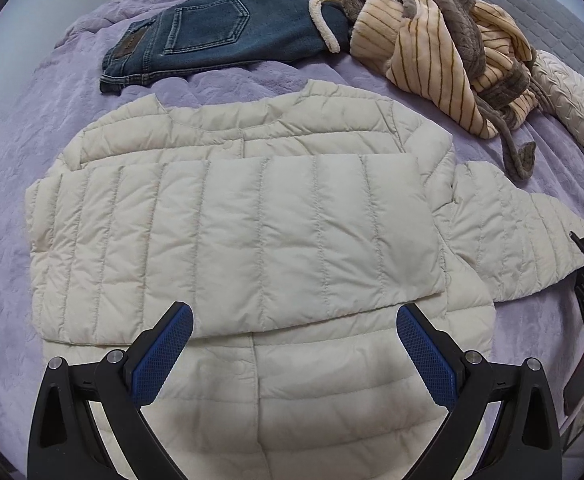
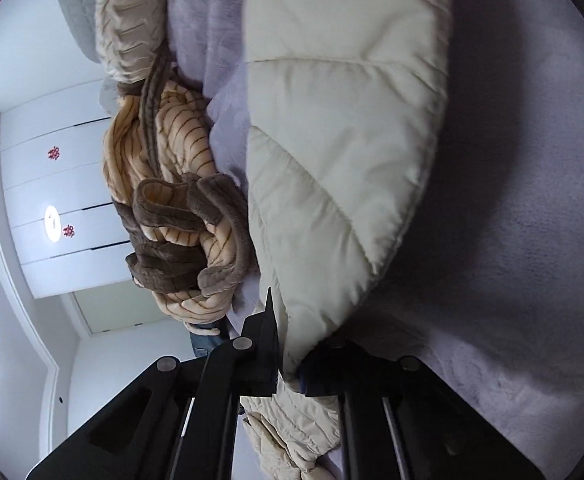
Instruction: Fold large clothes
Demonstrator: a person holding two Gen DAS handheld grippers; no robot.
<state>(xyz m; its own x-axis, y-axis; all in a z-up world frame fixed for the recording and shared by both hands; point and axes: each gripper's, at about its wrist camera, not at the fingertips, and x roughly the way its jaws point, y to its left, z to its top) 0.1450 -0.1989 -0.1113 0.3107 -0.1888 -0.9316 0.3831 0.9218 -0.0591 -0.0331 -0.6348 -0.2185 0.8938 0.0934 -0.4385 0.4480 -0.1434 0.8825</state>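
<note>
Two grippers work a cream quilted jacket (image 1: 236, 232) spread on the lavender bedspread (image 1: 8, 184), one sleeve already folded across its chest. The left gripper (image 1: 293, 354) hovers over the hem, fingers wide apart. The right gripper (image 2: 290, 368) is clamped on the other sleeve's cuff (image 2: 292, 344).

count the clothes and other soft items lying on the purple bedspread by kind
Cream quilted puffer jacket: 1
Dark blue denim jeans: 1
Peach striped fleece robe with brown trim: 1
Cream textured pillow: 1
Total: 4

The right gripper is shut on the jacket's sleeve; the left gripper hovers open above the jacket.
</note>
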